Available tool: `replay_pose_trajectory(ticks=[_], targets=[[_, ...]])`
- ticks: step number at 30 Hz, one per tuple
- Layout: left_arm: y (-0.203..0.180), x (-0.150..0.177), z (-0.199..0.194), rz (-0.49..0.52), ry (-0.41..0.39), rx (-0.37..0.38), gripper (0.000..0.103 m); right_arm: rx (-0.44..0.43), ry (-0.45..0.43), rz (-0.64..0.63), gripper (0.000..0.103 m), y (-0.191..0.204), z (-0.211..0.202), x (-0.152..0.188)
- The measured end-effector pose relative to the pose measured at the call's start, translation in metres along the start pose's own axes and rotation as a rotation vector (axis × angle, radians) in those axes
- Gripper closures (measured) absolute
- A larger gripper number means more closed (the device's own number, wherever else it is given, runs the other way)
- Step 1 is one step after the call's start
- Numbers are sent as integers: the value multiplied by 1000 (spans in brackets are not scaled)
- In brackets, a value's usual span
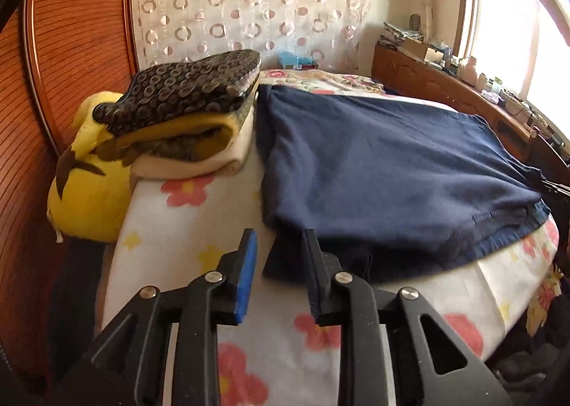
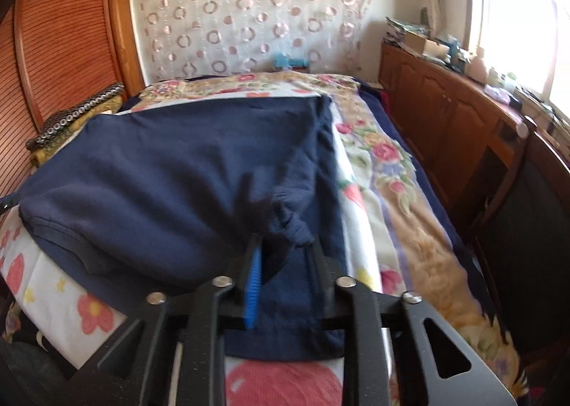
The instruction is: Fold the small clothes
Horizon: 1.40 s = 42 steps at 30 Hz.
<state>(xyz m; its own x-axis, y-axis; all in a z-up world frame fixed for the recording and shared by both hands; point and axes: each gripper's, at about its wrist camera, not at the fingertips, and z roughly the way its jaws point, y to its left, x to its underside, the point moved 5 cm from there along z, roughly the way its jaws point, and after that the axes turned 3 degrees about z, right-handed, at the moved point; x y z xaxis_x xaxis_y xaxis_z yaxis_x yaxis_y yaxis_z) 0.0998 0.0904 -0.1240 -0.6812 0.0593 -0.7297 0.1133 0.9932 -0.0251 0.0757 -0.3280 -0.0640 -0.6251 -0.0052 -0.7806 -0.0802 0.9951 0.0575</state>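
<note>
A navy blue garment (image 1: 384, 171) lies spread on the flower-print blanket (image 1: 185, 228) of a bed. In the left wrist view my left gripper (image 1: 278, 244) stands open at the garment's near left corner. Dark cloth shows behind the gap, and the blue pad (image 1: 246, 274) touches nothing. The right wrist view shows the same garment (image 2: 160, 174) with a folded layer on top. My right gripper (image 2: 285, 247) is open over its near right part. A bunched tip of navy cloth (image 2: 294, 228) sits loose just beyond the fingertips, and neither pad presses on it.
A stack of folded blankets (image 1: 185, 110) and a yellow plush toy (image 1: 89, 192) sit at the bed's left edge by a wooden wardrobe (image 1: 71, 50). A wooden sideboard (image 2: 445, 114) with clutter runs along the right under a bright window. A dark chair (image 2: 527, 210) stands near right.
</note>
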Motion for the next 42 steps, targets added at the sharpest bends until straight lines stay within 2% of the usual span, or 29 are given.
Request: replay_pose_trajectory(ticks=[1,6,10,13,18,20,22,25,28,30,31,33,35,36,38,41,42], targets=[[2,5,-2,-2,6,4,68,1,-1,6,75,-1,-1,-1],[8,15,3,-21,36,-11,68,44,-46,12,73,8,-12,-7],[7,13,7,-45,32,22,68,88,-116,31,69,15,-27,-10],[3,12,14,-35,48,34,68,75,-134,33,62,24,-35,-8],[0,12,22,-25,65,36,68,37,-132,4,61,32,-32,0],[-3,12,22,-14,63,43,71,17,-123,-2,61,34,-23,0],[-6,11,22,8,62,55,84,-10,-114,-20,61,34,-19,2],[-8,10,20,16,56,70,94,-42,-91,-55,61,45,-3,-3],[-1,5,1,19,-10,7,95,-76,-57,-83,61,58,16,-6],[11,2,-15,-23,-45,-12,95,-96,-31,-96,61,64,27,-8],[17,2,-20,-41,-50,-9,102,-111,-16,-102,61,67,31,-8],[24,3,-26,-39,-51,-46,102,-113,6,-114,61,71,38,-6],[29,4,-26,-60,-38,-34,102,-105,20,-126,61,72,43,-6],[31,4,-25,-64,-35,-41,101,-102,19,-130,61,71,43,-7],[33,2,-23,-70,-33,-33,94,-106,18,-124,61,68,41,-10],[31,-4,-21,-82,-28,16,78,-105,45,-108,61,62,46,-9],[30,-6,-21,-77,-36,19,68,-103,49,-109,61,63,48,-9]])
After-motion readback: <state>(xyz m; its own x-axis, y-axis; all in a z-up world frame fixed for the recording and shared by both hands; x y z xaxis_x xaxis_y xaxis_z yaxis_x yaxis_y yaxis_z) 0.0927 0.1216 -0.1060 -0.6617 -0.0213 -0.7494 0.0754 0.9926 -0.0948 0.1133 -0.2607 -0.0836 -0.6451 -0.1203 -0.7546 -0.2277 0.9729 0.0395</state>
